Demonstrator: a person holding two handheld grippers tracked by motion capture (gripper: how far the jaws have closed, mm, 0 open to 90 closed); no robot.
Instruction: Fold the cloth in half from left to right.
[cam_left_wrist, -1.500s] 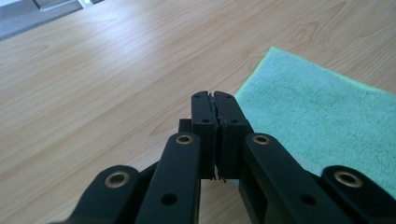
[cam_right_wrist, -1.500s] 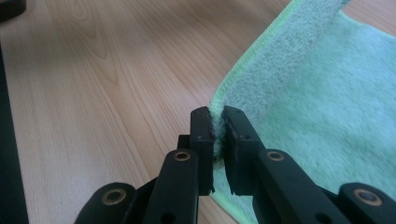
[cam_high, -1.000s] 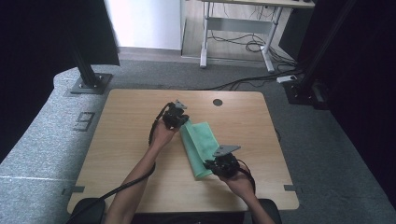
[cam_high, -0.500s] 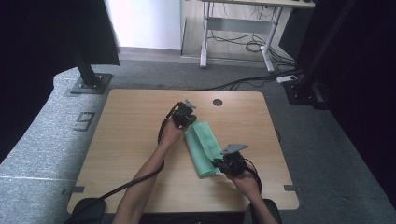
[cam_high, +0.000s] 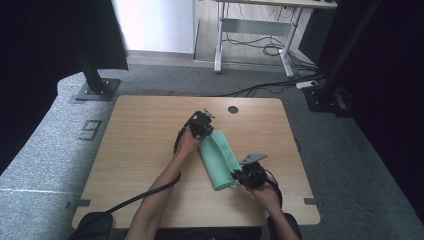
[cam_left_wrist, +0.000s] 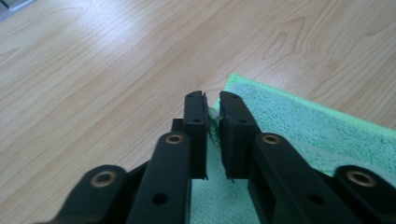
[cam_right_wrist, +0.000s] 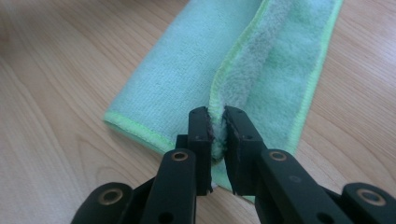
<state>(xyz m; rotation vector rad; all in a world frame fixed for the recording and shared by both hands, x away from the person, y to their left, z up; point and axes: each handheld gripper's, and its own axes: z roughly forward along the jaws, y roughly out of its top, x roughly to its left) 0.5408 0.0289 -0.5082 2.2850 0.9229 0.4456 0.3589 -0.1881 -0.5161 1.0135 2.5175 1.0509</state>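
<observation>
right gripper (cam_right_wrist: 217, 116) pinches green cloth (cam_right_wrist: 187, 74); left gripper (cam_left_wrist: 213, 100) just loosening at its corner.

High view looks down; both gripper views sit close, sharing the cloth (cam_high: 219, 159).

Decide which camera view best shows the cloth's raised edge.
The right gripper view: the green cloth has its stitched edge pinched up. The high view shows the whole cloth, small; the left gripper view shows one corner.
</observation>
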